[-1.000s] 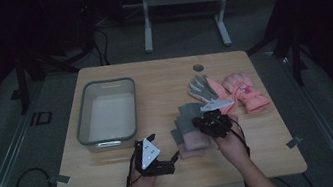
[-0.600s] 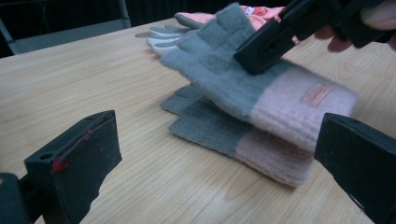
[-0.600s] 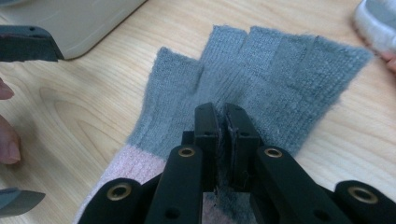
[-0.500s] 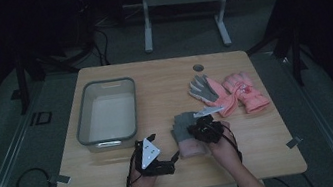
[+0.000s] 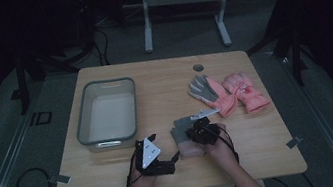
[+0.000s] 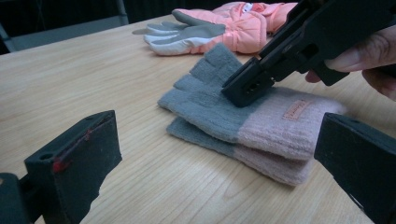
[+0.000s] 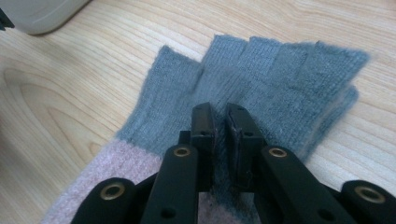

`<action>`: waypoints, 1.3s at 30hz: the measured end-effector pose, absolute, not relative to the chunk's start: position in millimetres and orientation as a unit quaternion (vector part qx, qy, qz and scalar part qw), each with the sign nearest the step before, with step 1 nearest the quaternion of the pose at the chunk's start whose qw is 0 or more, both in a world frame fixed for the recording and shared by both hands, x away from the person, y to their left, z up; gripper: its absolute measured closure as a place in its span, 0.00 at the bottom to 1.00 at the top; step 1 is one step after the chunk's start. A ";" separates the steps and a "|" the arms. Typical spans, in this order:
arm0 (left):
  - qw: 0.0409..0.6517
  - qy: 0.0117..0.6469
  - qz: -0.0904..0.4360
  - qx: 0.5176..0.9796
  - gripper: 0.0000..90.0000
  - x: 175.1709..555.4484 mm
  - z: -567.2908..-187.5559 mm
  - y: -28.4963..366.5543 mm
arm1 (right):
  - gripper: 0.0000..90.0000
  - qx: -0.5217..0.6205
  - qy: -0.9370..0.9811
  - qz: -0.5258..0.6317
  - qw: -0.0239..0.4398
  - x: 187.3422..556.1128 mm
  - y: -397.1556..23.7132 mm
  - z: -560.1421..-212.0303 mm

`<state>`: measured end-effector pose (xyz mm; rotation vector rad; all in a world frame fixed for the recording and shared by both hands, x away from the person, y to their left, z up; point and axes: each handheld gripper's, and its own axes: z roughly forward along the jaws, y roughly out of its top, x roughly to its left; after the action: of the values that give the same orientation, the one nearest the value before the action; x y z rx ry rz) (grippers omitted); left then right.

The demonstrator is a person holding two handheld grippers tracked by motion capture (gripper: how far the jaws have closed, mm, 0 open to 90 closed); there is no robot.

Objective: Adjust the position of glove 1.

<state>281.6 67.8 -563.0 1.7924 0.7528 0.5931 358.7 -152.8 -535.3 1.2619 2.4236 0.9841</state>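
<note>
Two grey-and-pink knit fingerless gloves lie stacked near the table's front middle, also seen in the left gripper view and the right gripper view. My right gripper is down on the top glove, its jaws pinched on a fold of the grey knit; the left gripper view shows its tip pressed into the glove. My left gripper rests on the table just left of the stack. Its jaws are wide open and face the gloves with nothing between them.
A pair of pink padded gloves, one showing a grey palm, lies at the right back. A grey plastic bin stands at the left, its corner in the right gripper view. Bare wood lies around the stack.
My right gripper has moved a little left and down onto the knit gloves and closed on the top one. The left gripper has stayed put.
</note>
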 end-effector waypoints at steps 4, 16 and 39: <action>0.518 0.329 0.250 0.749 0.00 283.3 -562.7 67.2 | 0.87 0.431 0.828 0.338 0.117 358.2 -153.1 -536.8; 0.518 0.296 0.231 0.769 0.05 280.7 -557.2 55.4 | 0.72 0.419 0.811 0.382 0.143 364.0 -180.9 -499.2; 0.422 0.139 0.157 0.882 0.31 298.2 -543.5 4.2 | 0.62 0.423 0.815 0.379 0.118 414.3 -192.7 -515.5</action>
<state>298.2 4.2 -543.5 2.2080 0.3490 0.3923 414.3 -192.7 -515.5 1.2361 2.3831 1.1079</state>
